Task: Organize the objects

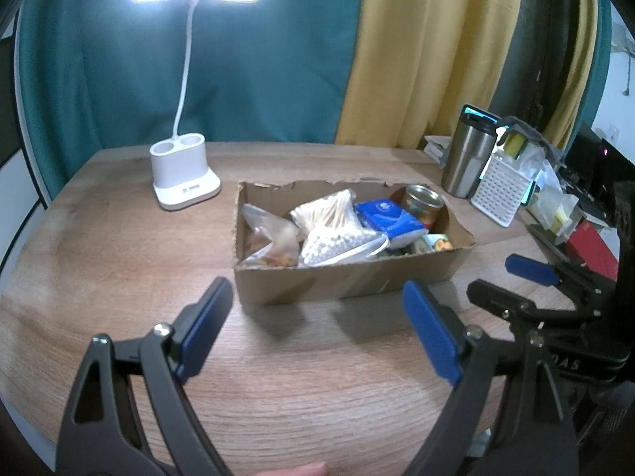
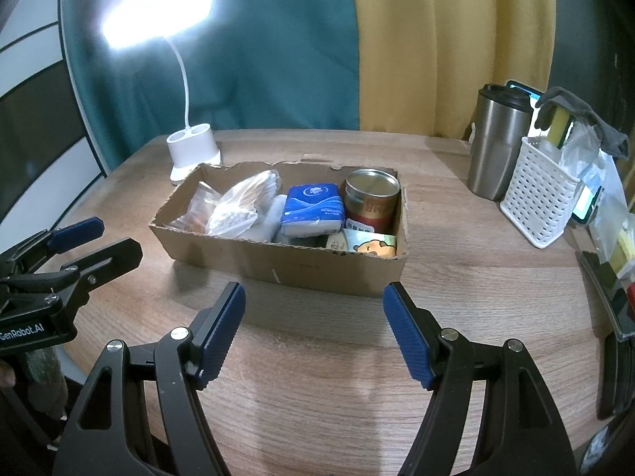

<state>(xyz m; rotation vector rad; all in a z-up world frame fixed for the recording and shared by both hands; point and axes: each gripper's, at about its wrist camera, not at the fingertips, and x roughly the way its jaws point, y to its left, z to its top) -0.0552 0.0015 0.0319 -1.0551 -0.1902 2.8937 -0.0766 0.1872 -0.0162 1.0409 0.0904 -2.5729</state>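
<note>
A torn cardboard box sits mid-table. It holds a clear snack bag, a bag of cotton swabs, a blue tissue pack, a red-and-gold can and a cartoon-print packet. My left gripper is open and empty, just in front of the box. My right gripper is open and empty, also in front of the box; it shows at the right of the left wrist view.
A lit white desk lamp stands behind the box on the left. A steel tumbler, a white perforated basket and clutter crowd the right edge of the wooden table.
</note>
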